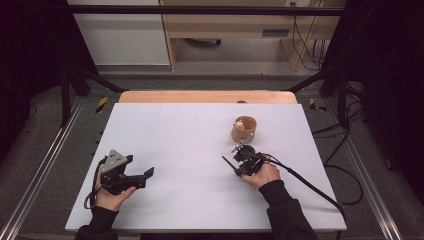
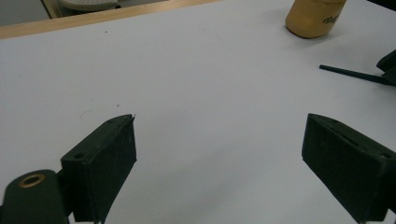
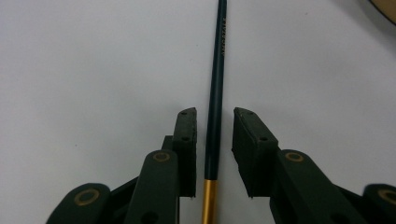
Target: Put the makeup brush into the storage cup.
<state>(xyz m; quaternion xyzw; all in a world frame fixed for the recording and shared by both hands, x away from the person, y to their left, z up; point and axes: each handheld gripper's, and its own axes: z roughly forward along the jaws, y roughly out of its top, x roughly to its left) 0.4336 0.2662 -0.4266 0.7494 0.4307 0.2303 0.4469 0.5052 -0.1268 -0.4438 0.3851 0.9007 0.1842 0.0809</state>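
The right gripper straddles a dark pencil, jaws narrow but not yet clamped — grasp pending. The left gripper idles, jaws wide.

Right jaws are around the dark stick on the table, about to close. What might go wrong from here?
1. The thin stick lies nearer one jaw than the other, so closing the right gripper may roll or nudge it rather than pinch it.
2. The tan cup stands close beyond that gripper; lifting and swinging the long stick could knock it.
3. The left gripper is open, well away, so it can't steady anything.
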